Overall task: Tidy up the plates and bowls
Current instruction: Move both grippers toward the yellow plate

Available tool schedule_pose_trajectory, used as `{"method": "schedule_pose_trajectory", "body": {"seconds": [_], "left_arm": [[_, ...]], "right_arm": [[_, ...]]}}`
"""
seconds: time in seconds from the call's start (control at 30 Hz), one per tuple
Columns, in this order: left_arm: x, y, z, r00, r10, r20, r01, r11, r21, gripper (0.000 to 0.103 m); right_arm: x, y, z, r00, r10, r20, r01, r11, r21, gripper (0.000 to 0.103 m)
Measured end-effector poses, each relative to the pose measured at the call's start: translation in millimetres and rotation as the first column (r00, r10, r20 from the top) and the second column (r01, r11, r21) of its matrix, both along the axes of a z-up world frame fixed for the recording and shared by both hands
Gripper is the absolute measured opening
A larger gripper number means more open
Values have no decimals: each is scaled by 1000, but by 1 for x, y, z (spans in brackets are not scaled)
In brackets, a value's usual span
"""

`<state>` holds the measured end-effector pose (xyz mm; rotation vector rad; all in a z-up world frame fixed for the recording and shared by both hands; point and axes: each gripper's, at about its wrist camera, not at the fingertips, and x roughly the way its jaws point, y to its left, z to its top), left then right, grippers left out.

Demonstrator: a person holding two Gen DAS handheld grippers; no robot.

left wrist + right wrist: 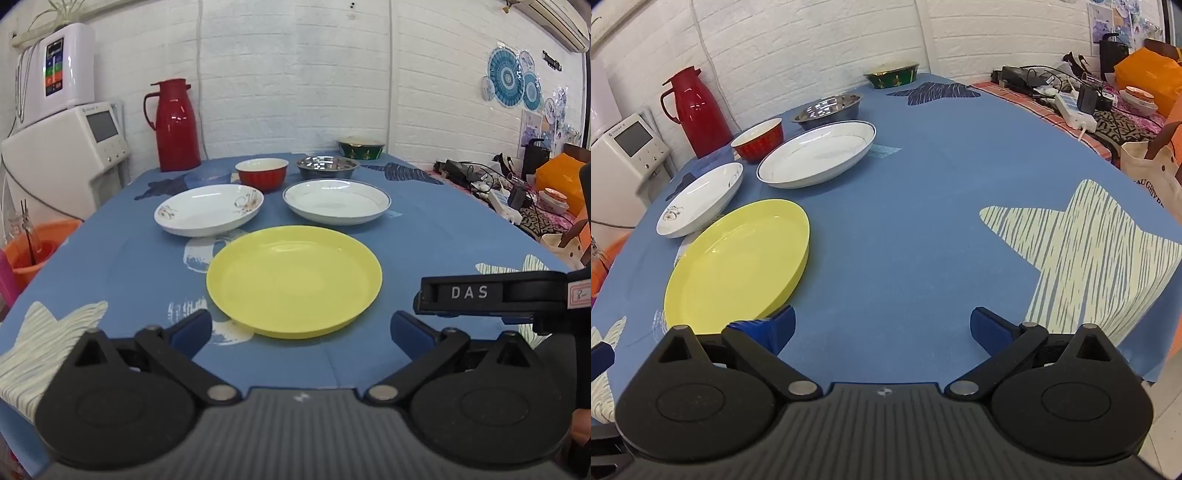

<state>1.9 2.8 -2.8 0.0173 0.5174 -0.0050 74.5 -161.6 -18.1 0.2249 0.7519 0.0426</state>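
Left jaws: left gripper (301, 328) is spreading wide, holding nothing, hanging just before the yellow plate (293, 280).
Right jaws: right gripper (882, 326) is gaping wide too, empty, with the yellow plate just off to its left.
Yellow plate: lying flat on the blue tablecloth (923, 221), round, so no long side.
Behind it: flower plate (208, 214) and blue-rimmed plate (336, 201) are sitting side by side.
Further back: red bowl (263, 173), steel bowl (327, 167), green bowl (361, 147).
Corner: red jug (173, 125) is standing upright.

Three plates on the worktop (424, 236): one yellow plate (293, 280), one floral white plate (208, 214), one blue-rimmed white plate (336, 201), three bowls: one red bowl (262, 173), one steel bowl (327, 167), one green bowl (361, 147), one red thermos jug (175, 125)
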Motion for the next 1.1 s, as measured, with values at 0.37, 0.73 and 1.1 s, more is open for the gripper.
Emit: {"method": "schedule_pose_trajectory", "body": {"seconds": [0.37, 0.73, 1.1], "left_arm": [[2, 6, 3, 1000, 2, 6, -1, 1000, -14, 103], [15, 18, 12, 1000, 24, 7, -24, 999, -28, 103], [25, 24, 16, 999, 36, 8, -36, 999, -30, 103]], "right_arm": [[-2, 1, 3, 1000, -1, 6, 1, 1000, -9, 89], [8, 7, 12, 1000, 4, 22, -4, 1000, -15, 89], [18, 19, 15, 999, 28, 16, -27, 999, -19, 89]]}}
